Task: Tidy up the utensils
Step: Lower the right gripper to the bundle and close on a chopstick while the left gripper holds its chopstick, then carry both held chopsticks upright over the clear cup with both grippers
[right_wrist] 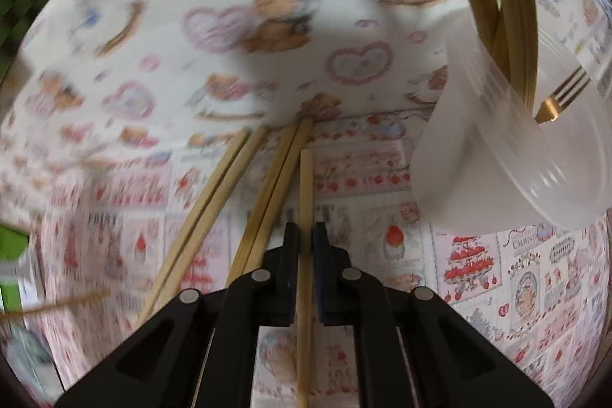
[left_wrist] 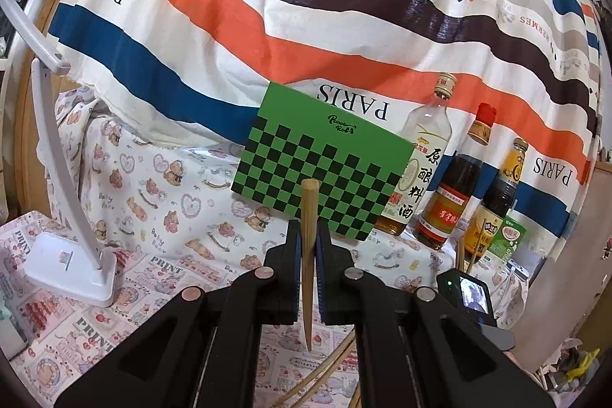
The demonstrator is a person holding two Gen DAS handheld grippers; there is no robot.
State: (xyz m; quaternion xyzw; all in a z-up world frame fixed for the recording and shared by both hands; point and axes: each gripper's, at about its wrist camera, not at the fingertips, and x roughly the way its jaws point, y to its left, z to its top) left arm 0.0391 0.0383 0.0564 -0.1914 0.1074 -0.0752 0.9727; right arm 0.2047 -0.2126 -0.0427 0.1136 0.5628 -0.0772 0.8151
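Partly done, several chopsticks (right_wrist: 508, 25) and a fork (right_wrist: 554, 98) are already stood in the plastic cup (right_wrist: 497, 159), four more chopsticks (right_wrist: 237, 186) are left beside it, and one is clamped in each gripper, left (left_wrist: 308, 247) and right (right_wrist: 305, 247).

A green checkered board (left_wrist: 317, 171) leaned against a striped cloth (left_wrist: 267, 6); three sauce bottles (left_wrist: 451, 186) stood just beside it; a white lamp stand (left_wrist: 72, 266) sat on the counter (left_wrist: 153, 278), which bore printed cloth.
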